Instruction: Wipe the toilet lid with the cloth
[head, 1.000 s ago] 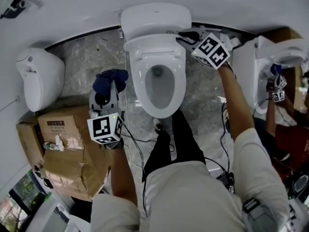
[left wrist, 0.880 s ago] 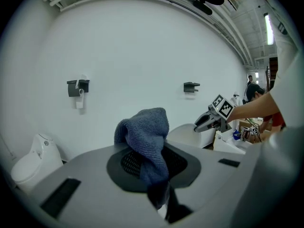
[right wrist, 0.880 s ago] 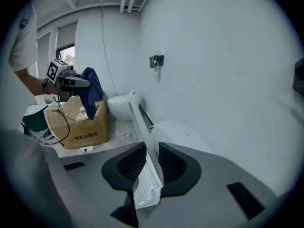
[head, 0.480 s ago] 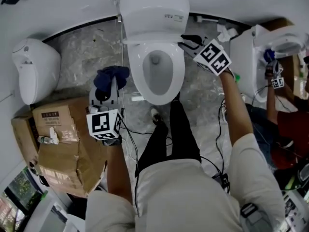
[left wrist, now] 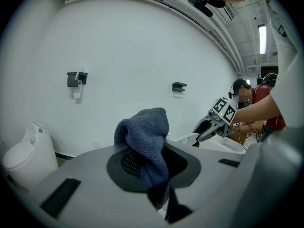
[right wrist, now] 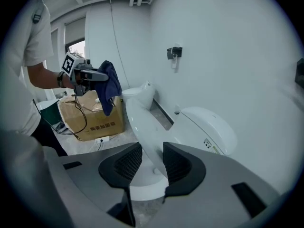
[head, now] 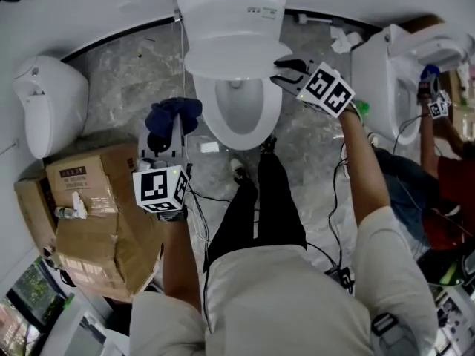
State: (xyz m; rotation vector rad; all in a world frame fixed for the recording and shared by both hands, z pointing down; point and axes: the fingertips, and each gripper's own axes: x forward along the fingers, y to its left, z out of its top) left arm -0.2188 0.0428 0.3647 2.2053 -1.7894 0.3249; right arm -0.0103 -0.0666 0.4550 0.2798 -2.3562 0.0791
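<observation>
Two units | left hand-held gripper (left wrist: 148,167) clamps cloth (left wrist: 145,134) | right hand-held gripper (right wrist: 152,164) just opening, toilet lid (right wrist: 139,126) edge between jaws

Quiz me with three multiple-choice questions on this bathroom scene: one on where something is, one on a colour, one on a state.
1. Where is the cloth?
A. in the left jaws
B. on the box
C. on the floor

2. What colour is the cloth?
A. white
B. red
C. blue

3. How does the lid stand?
A. flat shut
B. tilted over the bowl
C. taken off

Answers:
1 A: the left gripper is shut on the cloth.
2 C: it shows dark blue in both gripper views.
3 B: the lid leans part way over the bowl. Its edge is between the jaws of the right gripper, which have just been opening.
</observation>
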